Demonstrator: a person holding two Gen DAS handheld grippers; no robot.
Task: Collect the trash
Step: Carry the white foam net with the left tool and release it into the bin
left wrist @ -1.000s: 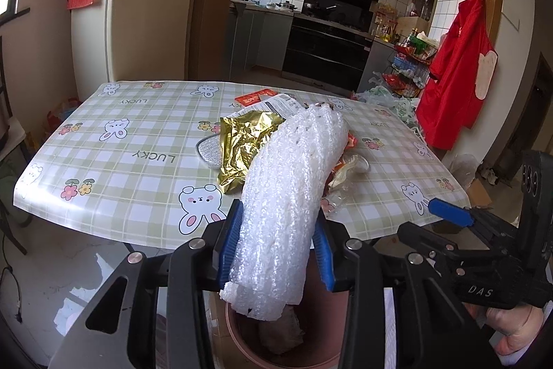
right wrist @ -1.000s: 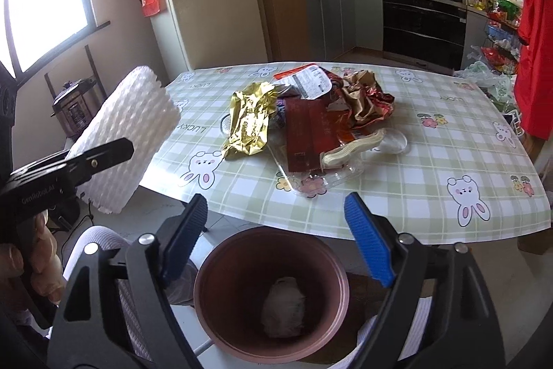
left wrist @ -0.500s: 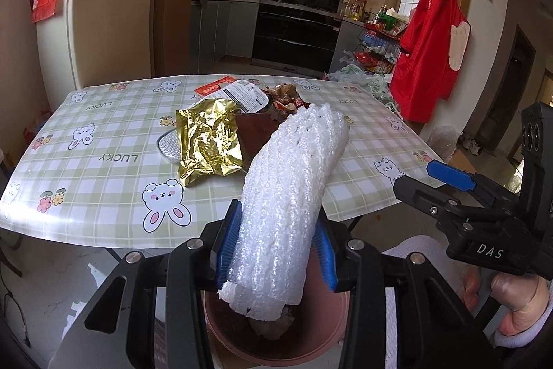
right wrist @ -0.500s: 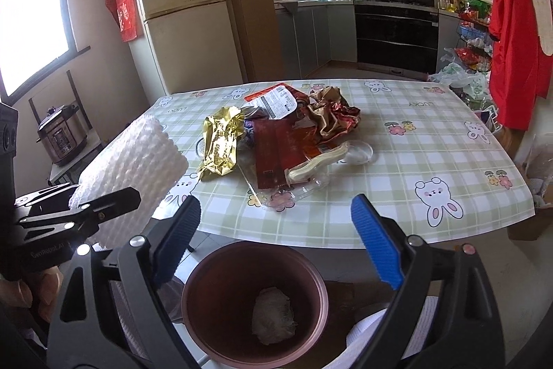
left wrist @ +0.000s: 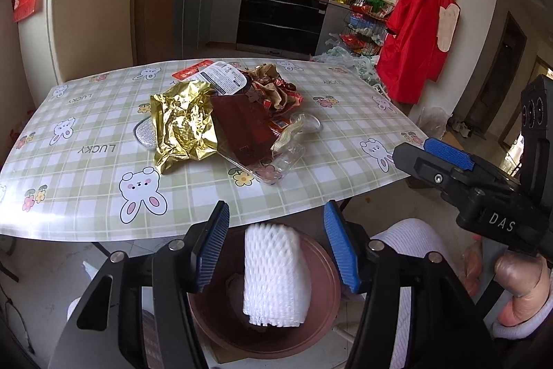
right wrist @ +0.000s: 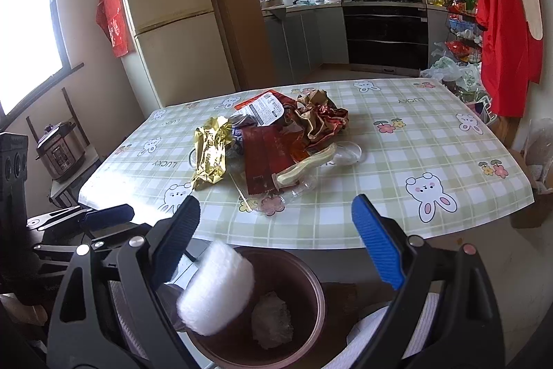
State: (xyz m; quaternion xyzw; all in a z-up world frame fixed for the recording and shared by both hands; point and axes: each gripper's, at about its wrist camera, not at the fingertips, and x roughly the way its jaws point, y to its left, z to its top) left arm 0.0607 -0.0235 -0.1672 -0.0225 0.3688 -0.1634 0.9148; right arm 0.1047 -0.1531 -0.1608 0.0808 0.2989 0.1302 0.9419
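My left gripper (left wrist: 276, 242) is open above the brown bin (left wrist: 321, 265). The white foam net (left wrist: 273, 275) is free of the jaws and dropping into the bin; it shows blurred over the bin's left rim in the right wrist view (right wrist: 216, 287). My right gripper (right wrist: 276, 237) is open and empty above the bin (right wrist: 311, 282), which holds a crumpled wad (right wrist: 271, 320). On the table lie a gold foil wrapper (left wrist: 183, 123), a dark red packet (left wrist: 245, 127), a clear plastic tray (left wrist: 280, 161) and crumpled red-brown wrappers (right wrist: 321, 120).
The table (left wrist: 86, 161) has a green checked cloth with rabbits; its front edge lies just beyond the bin. A fridge (right wrist: 169, 23) stands behind on the left, a red apron (left wrist: 414, 33) hangs on the right. A pressure cooker (right wrist: 58, 151) sits at far left.
My left gripper opened and let go of the white foam net, which has dropped from between the jaws toward the bin. The right gripper stayed open and shifted slightly.
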